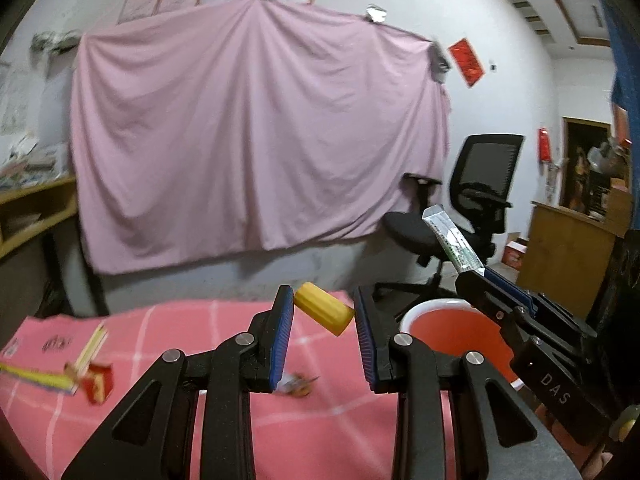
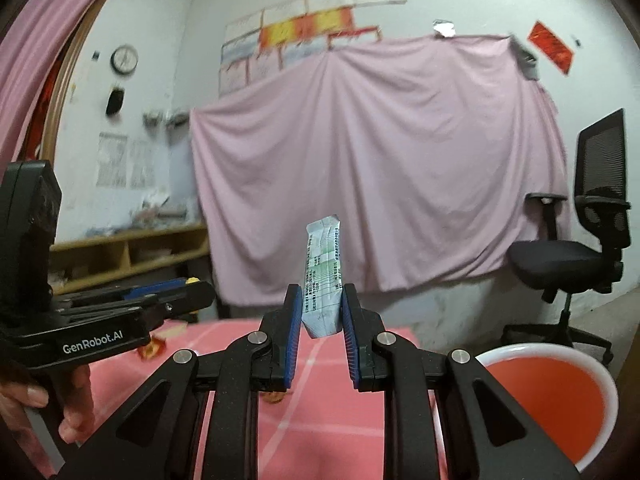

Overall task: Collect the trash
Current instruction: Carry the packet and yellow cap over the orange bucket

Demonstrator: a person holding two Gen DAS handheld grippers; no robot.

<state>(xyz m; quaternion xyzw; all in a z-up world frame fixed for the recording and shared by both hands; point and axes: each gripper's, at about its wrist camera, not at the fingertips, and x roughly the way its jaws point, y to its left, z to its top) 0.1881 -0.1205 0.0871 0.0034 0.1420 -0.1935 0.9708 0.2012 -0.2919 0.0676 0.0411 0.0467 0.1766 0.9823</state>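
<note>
My left gripper [image 1: 323, 312] is shut on a yellow ribbed cylinder [image 1: 324, 314], which lies slanted between the blue pads above the pink checked tablecloth [image 1: 172, 344]. My right gripper [image 2: 320, 308] is shut on a white and green wrapper [image 2: 323, 276] that sticks up from its pads; the same wrapper [image 1: 452, 240] shows at the right of the left wrist view, above the orange bucket [image 1: 448, 328]. That bucket [image 2: 548, 396] with a white rim sits low at the right in the right wrist view. A small crumpled scrap [image 1: 298, 385] lies on the cloth below the left gripper.
A red carton and a yellow strip [image 1: 86, 372] lie on the cloth's left side. A black office chair [image 1: 460, 216] stands behind the bucket, in front of a pink sheet [image 1: 256, 128] hung on the wall. Wooden shelves [image 2: 132, 252] run along the left wall. A hand [image 2: 48, 400] holds the left gripper's handle.
</note>
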